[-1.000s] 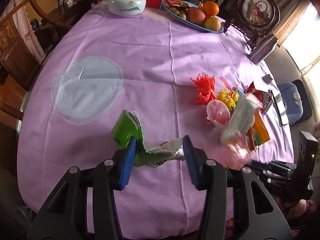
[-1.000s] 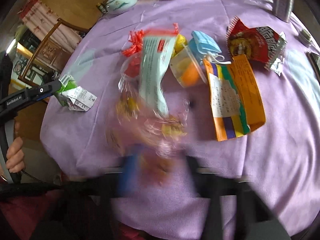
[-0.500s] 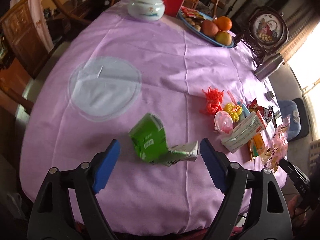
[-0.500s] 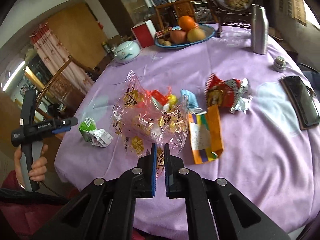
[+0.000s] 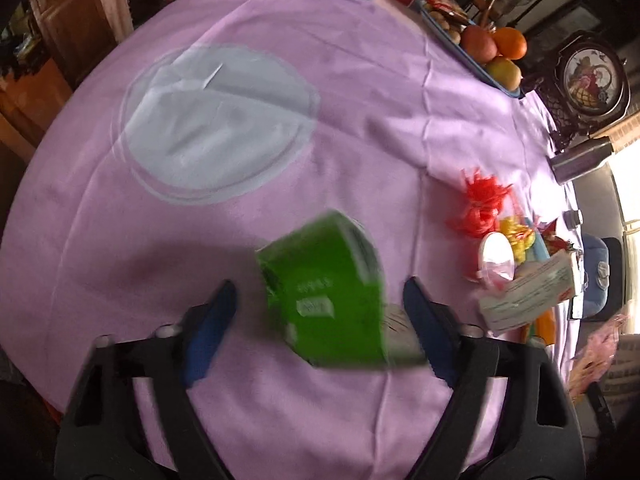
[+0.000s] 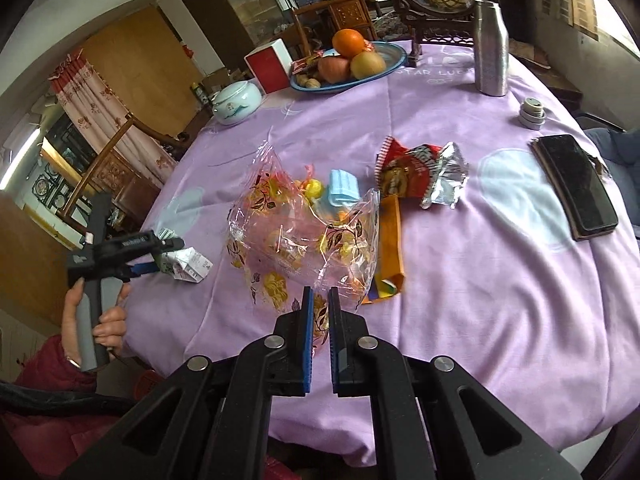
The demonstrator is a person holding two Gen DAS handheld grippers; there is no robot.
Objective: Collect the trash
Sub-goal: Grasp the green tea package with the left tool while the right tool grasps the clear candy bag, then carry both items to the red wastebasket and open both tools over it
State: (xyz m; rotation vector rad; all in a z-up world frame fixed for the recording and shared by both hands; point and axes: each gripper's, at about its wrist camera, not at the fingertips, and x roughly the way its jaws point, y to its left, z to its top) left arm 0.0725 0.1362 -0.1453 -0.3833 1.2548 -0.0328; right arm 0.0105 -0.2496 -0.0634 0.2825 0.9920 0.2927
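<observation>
A crumpled green carton [image 5: 328,300] lies on the purple tablecloth [image 5: 360,92], blurred in the left wrist view. My left gripper [image 5: 320,286] points down over it with its jaws closing. The carton sits between the pads and a gap shows on the left side. From the right wrist view, the left gripper [image 6: 160,256] hangs over the carton [image 6: 188,266]. My right gripper [image 6: 318,300] is shut on the rim of a clear flowered plastic bag [image 6: 304,236], held above the table. Behind the bag lie a blue face mask [image 6: 344,188], a red snack wrapper [image 6: 420,172] and an orange wrapper [image 6: 390,240].
At the back stand a fruit plate [image 6: 394,66], a red box [image 6: 268,66], a ceramic jar [image 6: 236,104] and a steel bottle [image 6: 490,52]. A phone [image 6: 576,184] and a small cap [image 6: 532,114] lie at the right. Red ribbon scraps [image 5: 480,204] and a plastic lid [image 5: 496,256] lie right of the carton.
My left gripper opened wide, came down closer over the green carton, and its jaws have narrowed again. My right gripper rose with the plastic bag and has steadied.
</observation>
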